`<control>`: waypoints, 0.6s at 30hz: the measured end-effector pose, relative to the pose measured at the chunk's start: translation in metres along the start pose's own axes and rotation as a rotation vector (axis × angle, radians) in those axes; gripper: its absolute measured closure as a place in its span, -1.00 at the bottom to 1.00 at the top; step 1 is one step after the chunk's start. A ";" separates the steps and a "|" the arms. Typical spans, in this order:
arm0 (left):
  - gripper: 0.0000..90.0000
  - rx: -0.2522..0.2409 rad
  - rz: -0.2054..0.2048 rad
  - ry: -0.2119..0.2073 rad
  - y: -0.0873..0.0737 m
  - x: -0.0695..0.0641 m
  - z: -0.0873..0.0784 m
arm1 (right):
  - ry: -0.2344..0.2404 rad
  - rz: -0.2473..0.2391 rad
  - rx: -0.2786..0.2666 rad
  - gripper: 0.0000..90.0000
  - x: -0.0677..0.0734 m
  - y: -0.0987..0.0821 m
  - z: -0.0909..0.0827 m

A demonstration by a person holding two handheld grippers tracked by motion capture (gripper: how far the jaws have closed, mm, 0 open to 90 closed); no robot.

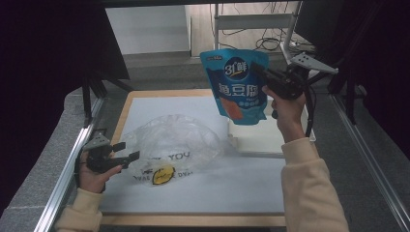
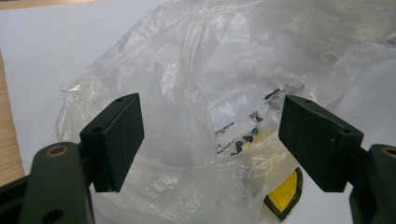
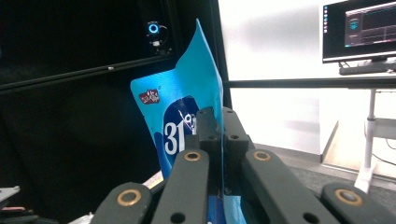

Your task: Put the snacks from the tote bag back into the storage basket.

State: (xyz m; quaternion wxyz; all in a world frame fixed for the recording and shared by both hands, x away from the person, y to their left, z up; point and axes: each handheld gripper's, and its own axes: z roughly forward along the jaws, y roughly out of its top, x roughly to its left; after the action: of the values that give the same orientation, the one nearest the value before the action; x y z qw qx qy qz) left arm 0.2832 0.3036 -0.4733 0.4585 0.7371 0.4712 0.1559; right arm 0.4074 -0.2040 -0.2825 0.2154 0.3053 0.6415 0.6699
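- Right gripper (image 1: 258,72), upper right of centre in the high view: jaws clamped tight on the upper right edge of a blue snack pouch (image 1: 237,87), held in the air above the far part of the table.
- Pouch hanging upright and facing the camera, white and orange print on its front, lower corner over the near edge of a flat white tray (image 1: 261,137) to the right of centre.
- In the right gripper view: blue snack pouch (image 3: 187,121) seen edge-on, pinched between the two black jaws at centre, with the gripper's tips (image 3: 218,122) pressed together on the foil; a lit monitor (image 3: 358,30) at upper right.
- Left gripper (image 1: 126,151), lower left of the high view: jaws spread wide, nothing pinched, pointing right towards a crumpled clear plastic bag (image 1: 176,140) lying on the white sheet (image 1: 241,188) at centre.
- In the left gripper view: gripper's opening (image 2: 210,140) wide, the clear plastic bag (image 2: 210,79) bulging up between and behind the two pads, no pad visibly pressing on it.
- Yellow and black label (image 2: 285,193) showing through the film at lower right of that view; same label (image 1: 163,175) at the bag's near edge in the high view.
- Wooden table border (image 1: 193,220) along the bottom.
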 end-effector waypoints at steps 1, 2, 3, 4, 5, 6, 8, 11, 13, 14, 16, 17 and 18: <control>-0.50 0.000 0.000 0.000 0.000 0.000 0.000 | -0.004 0.000 0.002 0.98 -0.002 0.000 -0.001; -0.50 0.000 0.000 0.000 0.000 0.000 0.000 | -0.008 0.003 0.003 0.98 -0.004 0.000 -0.001; -0.50 -0.001 -0.001 0.000 0.000 0.000 0.000 | -0.012 0.011 0.002 0.98 -0.005 0.000 -0.002; -0.50 -0.002 -0.001 0.000 0.000 0.000 0.000 | -0.016 0.012 0.001 0.98 -0.007 0.000 -0.002; -0.50 -0.002 -0.001 0.001 0.000 0.000 0.000 | -0.021 0.014 0.002 0.98 -0.009 0.000 -0.003; -0.50 -0.002 -0.001 0.001 0.000 0.000 0.000 | -0.024 0.014 0.002 0.98 -0.011 -0.001 -0.003; -0.50 0.000 0.000 0.001 0.000 0.000 0.000 | -0.032 0.017 0.003 0.98 -0.014 -0.001 -0.005; -0.50 0.002 0.000 0.001 0.000 0.000 0.001 | -0.043 0.016 0.003 0.98 -0.018 -0.003 -0.006; -0.50 0.003 -0.002 0.002 0.000 0.000 0.001 | -0.049 0.016 0.006 0.98 -0.021 -0.004 -0.007; -0.50 0.004 -0.002 0.002 0.000 0.000 0.001 | -0.053 0.018 0.009 0.98 -0.022 -0.004 -0.007; -0.50 0.005 -0.001 0.002 -0.001 0.001 0.001 | -0.059 0.020 0.011 0.98 -0.026 -0.005 -0.008; -0.50 0.007 -0.002 0.002 -0.001 0.001 0.001 | -0.061 0.020 0.009 0.98 -0.028 -0.006 -0.009; -0.50 0.006 -0.002 0.002 -0.001 0.001 0.001 | -0.064 0.022 0.010 0.98 -0.029 -0.006 -0.009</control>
State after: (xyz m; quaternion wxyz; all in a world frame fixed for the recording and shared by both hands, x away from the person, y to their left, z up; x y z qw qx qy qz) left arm 0.2842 0.3038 -0.4750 0.4559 0.7380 0.4729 0.1547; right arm 0.4213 -0.2299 -0.2924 0.2269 0.3345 0.6343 0.6590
